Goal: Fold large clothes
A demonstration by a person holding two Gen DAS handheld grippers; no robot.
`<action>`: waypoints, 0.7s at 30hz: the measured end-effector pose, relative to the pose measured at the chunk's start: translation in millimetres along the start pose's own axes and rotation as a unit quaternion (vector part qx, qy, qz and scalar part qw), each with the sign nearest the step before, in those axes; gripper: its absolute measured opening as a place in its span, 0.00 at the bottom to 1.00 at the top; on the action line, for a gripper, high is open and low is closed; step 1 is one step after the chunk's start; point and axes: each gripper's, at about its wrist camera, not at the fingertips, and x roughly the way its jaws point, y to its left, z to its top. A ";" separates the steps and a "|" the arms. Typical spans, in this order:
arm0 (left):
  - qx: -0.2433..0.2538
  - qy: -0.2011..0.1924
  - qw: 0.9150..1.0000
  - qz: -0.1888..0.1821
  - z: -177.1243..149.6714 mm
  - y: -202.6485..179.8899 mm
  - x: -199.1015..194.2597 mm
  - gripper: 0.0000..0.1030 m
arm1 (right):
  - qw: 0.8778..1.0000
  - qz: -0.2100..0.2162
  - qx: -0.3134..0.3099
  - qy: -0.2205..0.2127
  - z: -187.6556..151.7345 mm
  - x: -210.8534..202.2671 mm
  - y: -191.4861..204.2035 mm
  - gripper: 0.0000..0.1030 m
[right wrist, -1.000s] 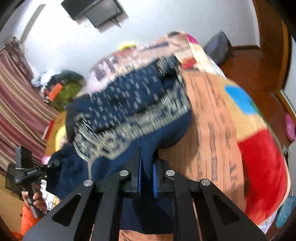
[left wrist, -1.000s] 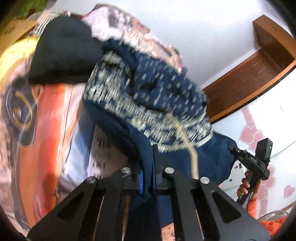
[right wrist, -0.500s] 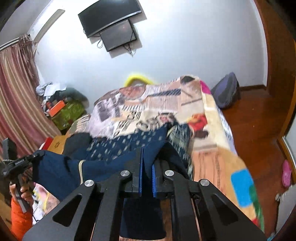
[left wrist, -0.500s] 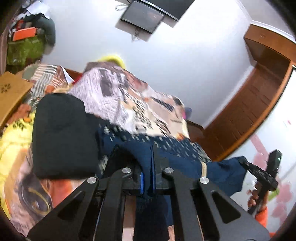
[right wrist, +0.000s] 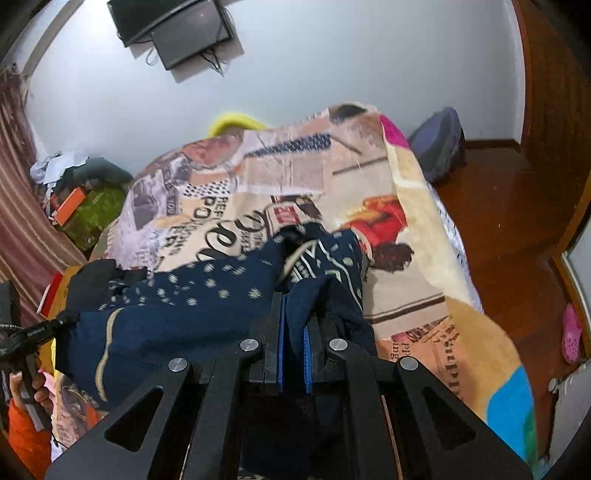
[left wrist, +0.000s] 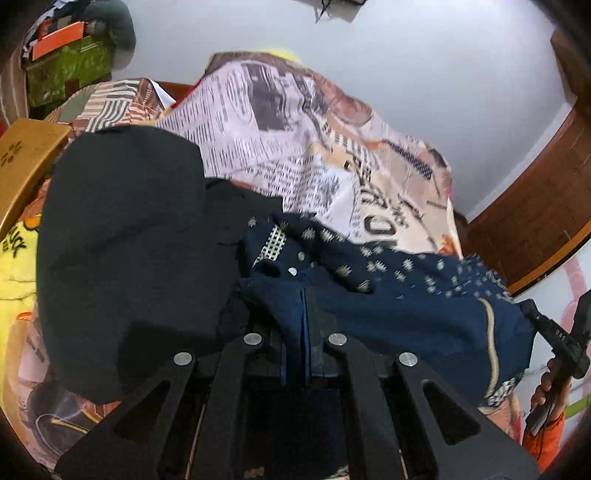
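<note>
Bedding fills both views: a plush blanket printed with newspaper text, peach and red patches (left wrist: 280,147) (right wrist: 406,266) covers the bed from the pale wall down to the near edge. On it, toward the left of the left wrist view, lies a black folded garment of soft matte cloth (left wrist: 125,236), touching the blanket and partly lapping under the blue cloth beside it.

Across the near part of the bed stretches the task's piece, a large navy-blue garment with small cream motifs and a cream trim line (left wrist: 406,295) (right wrist: 177,325). It spans between the two tools, its far folds resting on the blanket and its near edge lifted; one end shows a checked cream tab and metal snaps.

Left gripper (left wrist: 295,332), black with blue pads, has its fingers pressed together on a bunched fold of the navy garment near the snaps. Right gripper (right wrist: 295,343), of the same build, likewise pinches a fold of the navy cloth, fabric standing up between its blue pads.

Each tool appears small at the edge of the other's view, held by a hand in an orange sleeve (left wrist: 546,435) (right wrist: 26,424).

On the wall hangs a dark flat screen (right wrist: 177,29). A pink clog-style shoe (right wrist: 570,332) sits on the wooden floor.
</note>
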 end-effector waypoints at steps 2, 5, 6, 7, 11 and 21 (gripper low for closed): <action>0.012 0.000 1.000 0.009 -3.4 -4.3 -0.2 0.05 | 1.000 0.000 -0.002 0.001 -1.0 3.3 -1.9 0.07; 0.028 0.009 0.999 0.032 -5.1 -11.1 -2.0 0.09 | 1.000 -0.011 -0.022 0.000 -0.9 1.5 2.9 0.07; 0.033 0.014 0.999 0.040 -5.7 -14.2 -3.6 0.12 | 0.999 -0.015 -0.028 0.004 -0.1 1.1 6.0 0.08; 0.038 0.014 0.998 0.045 -6.4 -16.7 -5.9 0.15 | 0.999 -0.018 -0.035 0.009 0.6 0.1 8.4 0.09; 0.082 0.001 0.993 0.083 -12.4 -34.1 -25.3 0.43 | 0.998 -0.027 -0.053 0.020 -0.9 -12.3 16.3 0.19; 0.174 -0.051 0.975 0.127 -50.6 -60.8 -73.8 0.84 | 0.991 -0.037 -0.124 0.012 -37.9 -58.7 54.5 0.48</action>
